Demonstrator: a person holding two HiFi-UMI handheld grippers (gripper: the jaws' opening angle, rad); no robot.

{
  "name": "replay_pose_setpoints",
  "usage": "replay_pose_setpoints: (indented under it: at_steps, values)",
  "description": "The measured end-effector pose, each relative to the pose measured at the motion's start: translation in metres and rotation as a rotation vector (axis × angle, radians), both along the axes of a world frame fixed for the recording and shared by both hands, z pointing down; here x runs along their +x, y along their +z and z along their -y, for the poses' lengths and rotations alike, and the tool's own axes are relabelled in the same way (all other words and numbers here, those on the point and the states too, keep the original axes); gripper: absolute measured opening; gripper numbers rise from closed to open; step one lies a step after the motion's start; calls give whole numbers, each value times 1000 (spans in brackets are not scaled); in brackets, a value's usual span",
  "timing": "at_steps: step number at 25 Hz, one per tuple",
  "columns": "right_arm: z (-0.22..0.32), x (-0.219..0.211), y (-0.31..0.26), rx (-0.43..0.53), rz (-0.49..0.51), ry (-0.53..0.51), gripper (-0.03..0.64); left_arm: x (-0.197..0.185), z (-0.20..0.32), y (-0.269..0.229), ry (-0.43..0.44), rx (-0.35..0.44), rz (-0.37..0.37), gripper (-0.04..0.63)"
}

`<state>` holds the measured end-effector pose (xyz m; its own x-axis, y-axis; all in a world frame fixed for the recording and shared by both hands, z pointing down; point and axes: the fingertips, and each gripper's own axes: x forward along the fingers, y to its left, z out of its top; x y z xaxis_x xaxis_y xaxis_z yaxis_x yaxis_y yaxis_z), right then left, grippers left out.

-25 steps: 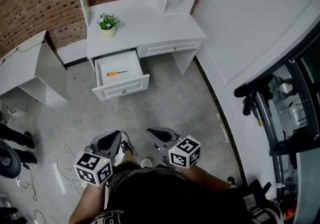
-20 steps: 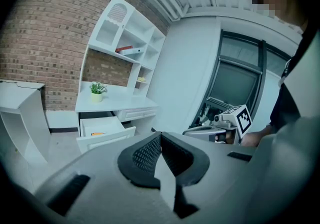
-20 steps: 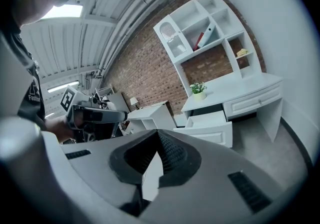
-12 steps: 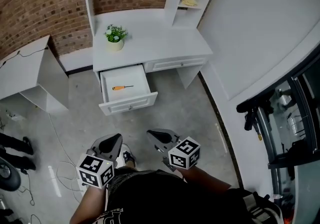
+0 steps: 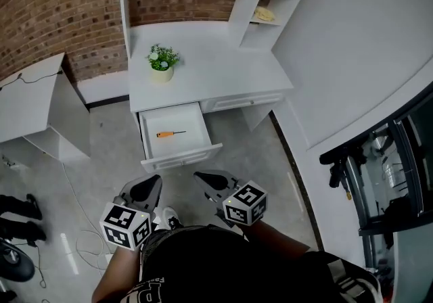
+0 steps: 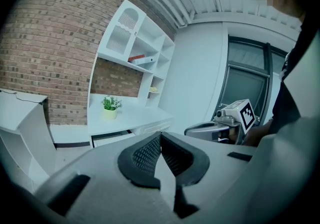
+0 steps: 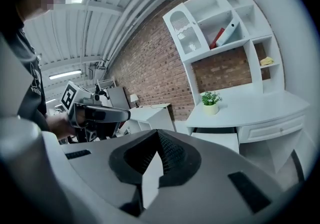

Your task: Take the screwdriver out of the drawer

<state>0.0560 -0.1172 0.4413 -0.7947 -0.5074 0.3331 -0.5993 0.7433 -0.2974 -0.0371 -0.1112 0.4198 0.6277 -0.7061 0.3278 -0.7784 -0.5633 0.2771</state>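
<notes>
- Closer than a second ago, the open drawer (image 5: 178,157) now lies nearer both tongs in the head view.
- An orange-handled screwdriver (image 5: 170,134) lies flat inside the drawer, touched by neither tongs.
- The left tongs (image 5: 147,185) and right tongs (image 5: 206,181) hang low, well apart from the drawer. Each pair is closed tip to tip and grips nothing.
- A potted plant (image 5: 162,62) stands on the white tabletop (image 5: 216,72) behind the drawer.
</notes>
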Motion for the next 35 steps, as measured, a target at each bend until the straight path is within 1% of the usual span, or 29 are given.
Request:
replay_pose_setpoints:
  at_steps: [7, 12, 18, 21, 24, 28, 35]
  values:
    - [47, -31, 4, 12, -14, 28, 5, -29, 48, 5, 31, 13, -8, 17]
    - [62, -47, 11, 4, -41, 33, 5, -46, 68, 9, 42, 8, -18, 17]
    - [70, -65, 17, -24, -90, -12, 5, -58, 79, 17, 48, -30, -29, 17]
    - [76, -72, 21, -31, -110, -23, 5, -68, 82, 24, 37, -41, -32, 17]
    - [77, -79, 28, -37, -133, -60, 5, -75, 84, 33, 16, -57, -36, 17]
    - [82, -85, 33, -40, -154, -97, 5, -80, 89, 39, -10, -70, -45, 17]
    - [107, -85, 42, -30, -179, -150, 5, -77, 104, 48, -39, -93, -33, 17]
